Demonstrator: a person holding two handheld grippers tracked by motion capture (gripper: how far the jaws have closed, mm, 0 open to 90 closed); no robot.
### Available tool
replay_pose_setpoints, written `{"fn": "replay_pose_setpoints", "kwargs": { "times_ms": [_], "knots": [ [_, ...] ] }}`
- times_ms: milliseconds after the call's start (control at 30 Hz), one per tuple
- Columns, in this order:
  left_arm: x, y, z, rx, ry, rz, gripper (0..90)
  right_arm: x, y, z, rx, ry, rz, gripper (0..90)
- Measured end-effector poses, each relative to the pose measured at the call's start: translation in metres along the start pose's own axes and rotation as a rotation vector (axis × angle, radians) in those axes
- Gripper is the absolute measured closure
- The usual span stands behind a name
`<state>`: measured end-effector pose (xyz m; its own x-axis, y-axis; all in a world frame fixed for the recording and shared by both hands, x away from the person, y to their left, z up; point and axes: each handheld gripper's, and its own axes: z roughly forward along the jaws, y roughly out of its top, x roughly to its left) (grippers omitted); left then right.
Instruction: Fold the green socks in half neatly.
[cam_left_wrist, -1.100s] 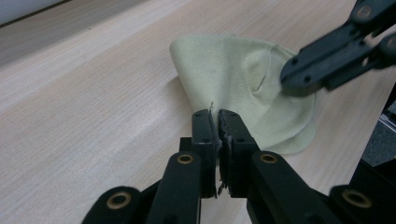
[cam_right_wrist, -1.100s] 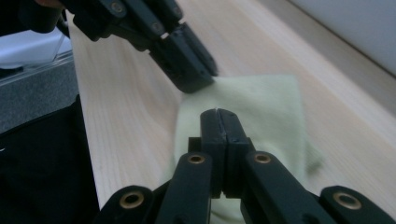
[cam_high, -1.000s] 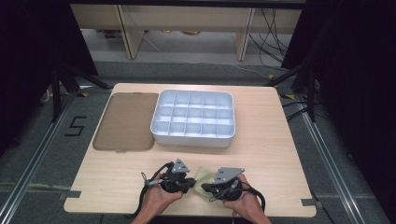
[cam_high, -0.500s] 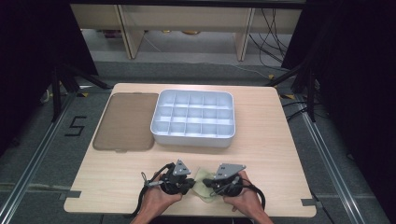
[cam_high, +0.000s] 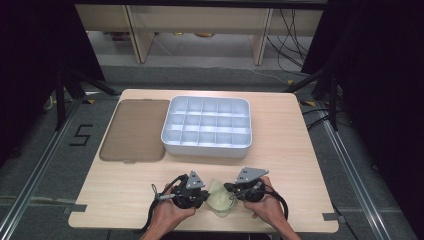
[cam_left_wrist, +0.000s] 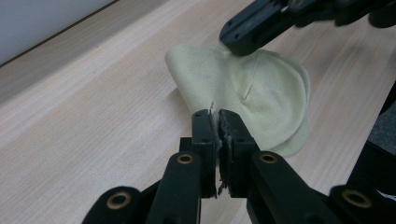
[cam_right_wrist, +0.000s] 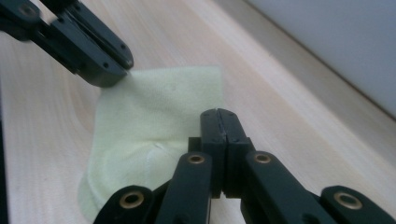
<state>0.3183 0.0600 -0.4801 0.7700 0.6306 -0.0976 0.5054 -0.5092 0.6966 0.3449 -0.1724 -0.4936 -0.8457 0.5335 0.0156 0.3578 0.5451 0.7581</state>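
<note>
— Where's the cloth (cam_high: 220, 199)?
— Low centre of the high view, on the table (cam_high: 300, 165), between both tongs.
— Left gripper (cam_left_wrist: 218, 122)?
— Clamped on the cloth's near edge.
— Right gripper (cam_right_wrist: 226, 122)?
— Pressed closed along the opposite edge, seemingly pinching it. Probably gripped at two sides to lift or spread.
— Tray (cam_high: 207, 145)?
— Mid-frame, untouched.

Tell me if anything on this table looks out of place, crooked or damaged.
Nothing is spilled or broken. The pale yellow cloth lies crumpled at the near edge, pinched between the left gripper and the right gripper. The white divided tray and the brown mat sit square.
</note>
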Motion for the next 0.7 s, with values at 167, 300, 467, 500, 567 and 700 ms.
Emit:
{"fn": "replay_pose_setpoints", "kwargs": {
  "times_ms": [167,300,467,500,567,700],
  "knots": [
    [0.0,0.001,-0.002,-0.007,0.007,0.01,85.0,0.009,-0.007,-0.02,-0.019,0.035,0.006,90.0],
    [-0.004,0.002,-0.003,-0.007,0.02,0.023,85.0,0.016,-0.015,-0.021,0.004,0.067,0.001,90.0],
    [-0.012,0.006,-0.006,-0.027,0.02,0.051,85.0,0.014,-0.023,-0.01,0.058,0.078,0.033,90.0],
    [-0.015,0.008,-0.007,-0.028,0.026,0.061,85.0,0.013,-0.022,-0.01,0.058,0.076,0.033,90.0],
    [-0.018,0.01,-0.007,-0.028,0.031,0.08,85.0,0.013,-0.023,-0.009,0.057,0.071,0.028,90.0],
    [-0.025,0.013,-0.007,-0.039,0.017,0.099,85.0,0.015,-0.022,-0.009,0.065,0.079,0.051,90.0]
  ]
}}
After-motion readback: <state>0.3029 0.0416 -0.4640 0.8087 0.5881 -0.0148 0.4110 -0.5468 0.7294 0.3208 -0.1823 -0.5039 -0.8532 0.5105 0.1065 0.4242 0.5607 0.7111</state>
